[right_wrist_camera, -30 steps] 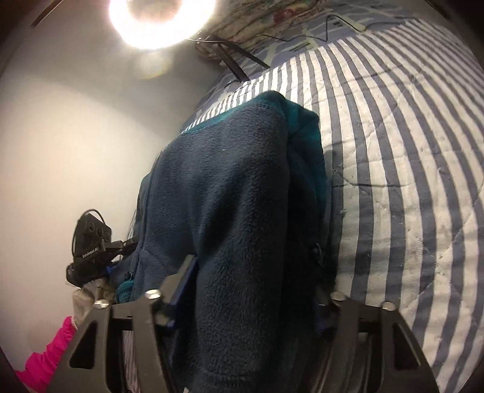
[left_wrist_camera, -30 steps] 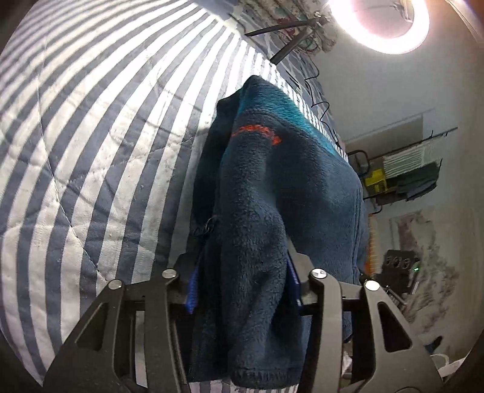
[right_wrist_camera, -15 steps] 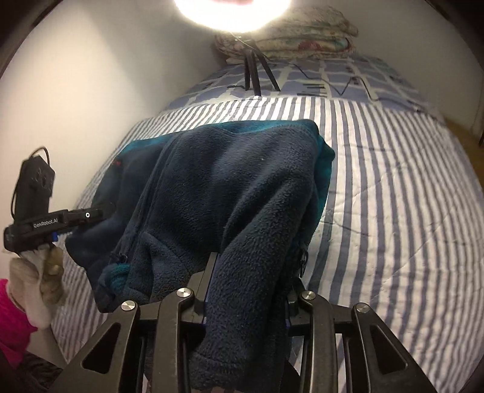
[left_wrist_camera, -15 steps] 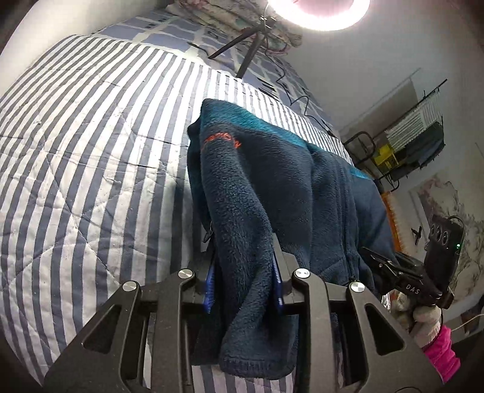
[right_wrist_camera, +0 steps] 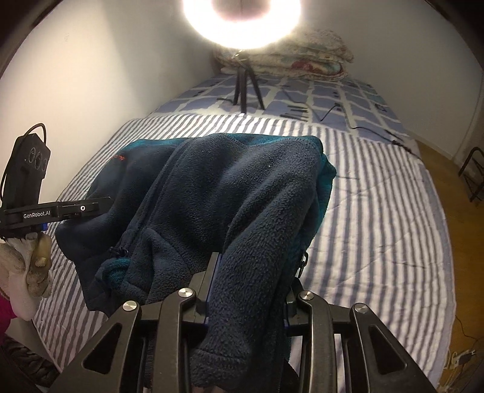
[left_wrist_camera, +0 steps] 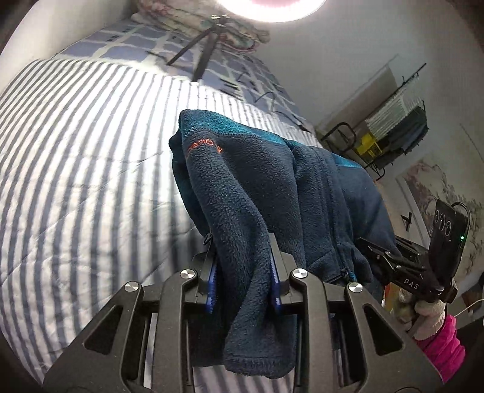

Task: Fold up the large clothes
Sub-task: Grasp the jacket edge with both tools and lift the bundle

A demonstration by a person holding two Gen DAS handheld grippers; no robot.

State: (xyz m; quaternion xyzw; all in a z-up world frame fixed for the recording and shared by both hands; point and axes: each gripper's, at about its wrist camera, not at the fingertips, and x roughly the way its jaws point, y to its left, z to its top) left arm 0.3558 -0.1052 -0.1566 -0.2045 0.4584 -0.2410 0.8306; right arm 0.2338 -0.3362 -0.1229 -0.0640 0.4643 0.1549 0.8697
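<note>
**Both grippers hold the fleece jacket above the striped bed**

The dark blue fleece jacket (left_wrist_camera: 260,181) hangs between the two grippers, over a bed cover with grey and white stripes (left_wrist_camera: 75,151). The left gripper (left_wrist_camera: 242,272) is clenched on a thick fold of the jacket; the blue pads (left_wrist_camera: 210,281) press the fabric from both sides, and the end of the fold hangs down below the jaws. The right gripper (right_wrist_camera: 248,278) grasps another fold of the same jacket (right_wrist_camera: 230,187) in the same way. The far part of the jacket, with a teal band and small orange letters (left_wrist_camera: 205,146), lies on the cover. In the right wrist view, the gloved left hand (right_wrist_camera: 27,266) is at the left edge. At the far end of the bed stands a ring lamp (right_wrist_camera: 242,18) on a small tripod (right_wrist_camera: 245,87), before folded quilts (right_wrist_camera: 302,60).
</note>
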